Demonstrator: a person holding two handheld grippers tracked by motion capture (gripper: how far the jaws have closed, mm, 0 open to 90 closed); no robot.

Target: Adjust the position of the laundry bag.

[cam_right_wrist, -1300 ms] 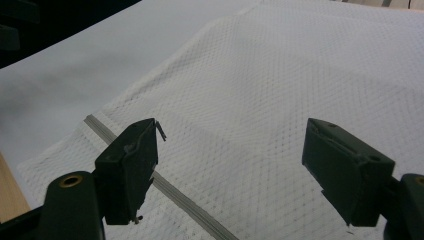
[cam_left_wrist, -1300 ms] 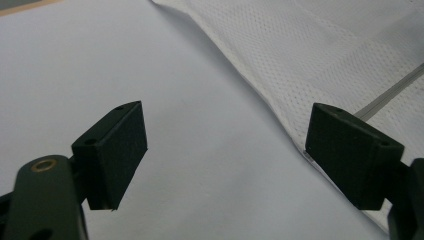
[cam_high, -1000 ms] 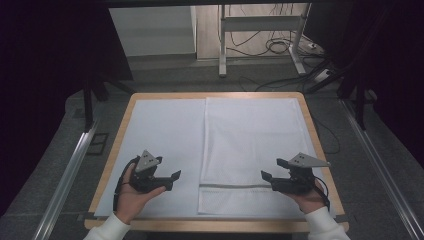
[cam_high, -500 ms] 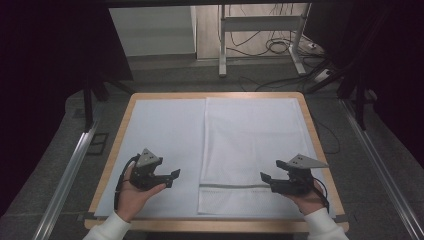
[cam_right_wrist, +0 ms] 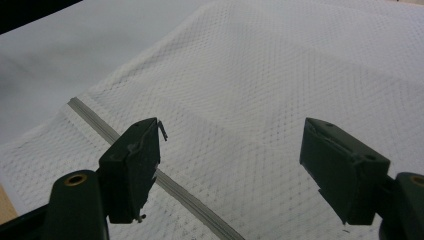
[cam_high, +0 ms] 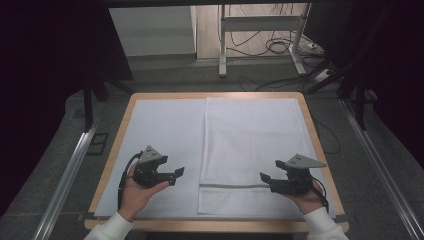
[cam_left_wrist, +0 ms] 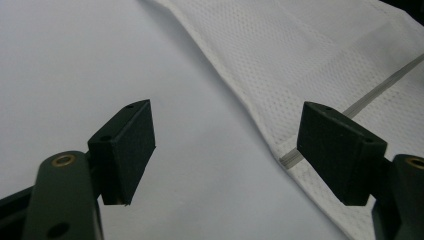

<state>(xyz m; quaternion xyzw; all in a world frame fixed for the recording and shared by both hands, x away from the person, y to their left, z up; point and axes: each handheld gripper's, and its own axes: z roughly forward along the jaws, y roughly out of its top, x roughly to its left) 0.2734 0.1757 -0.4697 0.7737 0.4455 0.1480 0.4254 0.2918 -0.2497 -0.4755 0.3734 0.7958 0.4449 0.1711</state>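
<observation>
High view first: the wooden-edged table (cam_high: 116, 150) spans the middle of the scene, its top covered by a pale sheet (cam_high: 165, 135). On the right half of that sheet lies a white mesh bag (cam_high: 255, 145), flat and roughly rectangular, reaching from the far edge of the table almost to the near one. A grey zipper strip (cam_high: 230, 186) runs across the bag near its closer end.

Next in size, the person's hands come in from the bottom with white sleeves. The left gripper (cam_high: 176, 173) is held over the bare sheet just left of the bag's long edge, pointing toward it, not touching it. The right gripper (cam_high: 264, 179) is held over the near right part of the bag, pointing left along the zipper strip.

Left gripper view: the left gripper (cam_left_wrist: 225, 145) has its jaws spread wide with nothing between them; the bag's hemmed edge (cam_left_wrist: 260, 120) and the end of the zipper strip (cam_left_wrist: 350, 105) lie beyond them.

Right gripper view: the right gripper (cam_right_wrist: 232, 165) is likewise spread wide, empty, above the mesh, with the zipper strip (cam_right_wrist: 95, 120) running diagonally behind its left-hand jaw.
</observation>
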